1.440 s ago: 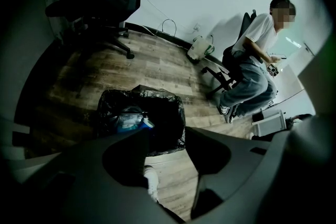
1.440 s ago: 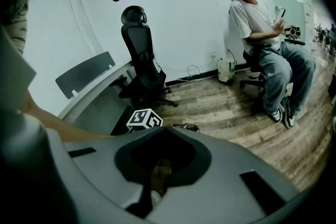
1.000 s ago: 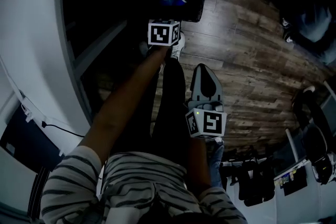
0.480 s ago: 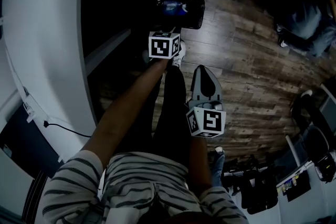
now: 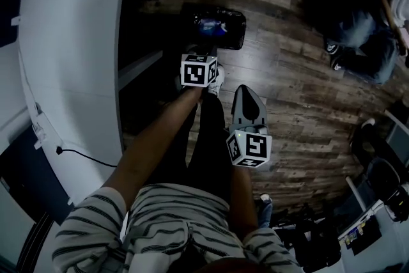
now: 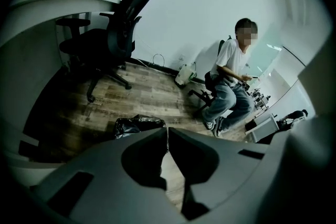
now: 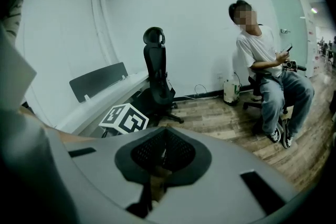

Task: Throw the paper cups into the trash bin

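Observation:
The trash bin (image 5: 219,25), lined with a black bag (image 6: 137,124), stands on the wooden floor in front of me. My left gripper (image 6: 167,132) hangs just short of the bin, with its marker cube (image 5: 199,70) on top. Its jaws are shut tip to tip with nothing between them. My right gripper (image 5: 248,94) is lower and to the right, over the floor. It is also shut and empty, and its tips meet in the right gripper view (image 7: 165,131). No paper cup shows in any view. What lies inside the bin is too dark to tell.
A white curved desk (image 5: 70,73) runs along the left, with a cable hanging on its side. A black office chair (image 6: 113,34) stands past the bin. A person (image 6: 231,81) sits on a chair to the right, legs stretched over the floor (image 5: 287,67).
The head view has swung, bringing more of the white desk into sight. The left gripper's cube now stands slightly farther from the bin. The right gripper has kept its place.

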A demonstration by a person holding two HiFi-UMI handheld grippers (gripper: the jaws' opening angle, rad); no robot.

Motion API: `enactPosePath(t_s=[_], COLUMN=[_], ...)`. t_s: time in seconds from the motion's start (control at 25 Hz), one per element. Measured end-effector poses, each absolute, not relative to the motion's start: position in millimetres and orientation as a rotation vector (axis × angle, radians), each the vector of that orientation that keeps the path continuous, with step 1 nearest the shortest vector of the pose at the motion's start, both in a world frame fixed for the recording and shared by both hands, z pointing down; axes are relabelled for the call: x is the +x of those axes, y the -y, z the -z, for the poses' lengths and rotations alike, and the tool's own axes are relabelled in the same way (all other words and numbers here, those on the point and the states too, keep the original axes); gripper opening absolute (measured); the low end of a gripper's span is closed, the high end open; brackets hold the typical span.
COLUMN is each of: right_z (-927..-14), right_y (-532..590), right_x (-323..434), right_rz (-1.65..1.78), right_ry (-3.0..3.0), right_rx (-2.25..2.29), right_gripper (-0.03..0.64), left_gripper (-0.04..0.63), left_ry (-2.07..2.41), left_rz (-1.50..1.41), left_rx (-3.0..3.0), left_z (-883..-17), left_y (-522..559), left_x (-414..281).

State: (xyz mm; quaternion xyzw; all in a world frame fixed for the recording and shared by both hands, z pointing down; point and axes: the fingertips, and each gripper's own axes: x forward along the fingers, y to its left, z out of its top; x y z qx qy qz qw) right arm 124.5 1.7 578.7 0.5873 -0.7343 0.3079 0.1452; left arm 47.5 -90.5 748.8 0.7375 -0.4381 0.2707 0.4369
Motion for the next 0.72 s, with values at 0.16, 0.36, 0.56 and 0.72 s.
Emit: enactPosePath(t_s=[0.16,0.36,0.56,0.72], right_z=[-566.6,-549.6,-529.3,-510.5], right_y=[-3.3,-0.3,6.6,11.1], right_x=[125.3,127.4,126.3,123.3], right_rz=[-0.873,-0.850,-0.802,-0.778], right_ry=[2.124,2.141,2.160,2.182], right_rx=[1.702,1.708,1.700,1.694], right_gripper=[0.011,0.011,0.011,0.011], left_gripper=[0.025,0.025,0.025,0.025], left_ry=[1.105,1.123,1.140,1.153], left_rz=[-0.662,-0.644,-0.632,-0.617], left_rx=[1.854,1.890,1.939,1.964], left_z=[-725.1,-692.2,-655.9,-626.6], left_y=[86.8,86.6,88.3,87.6], left_x=[44.4,42.1,38.1,35.1])
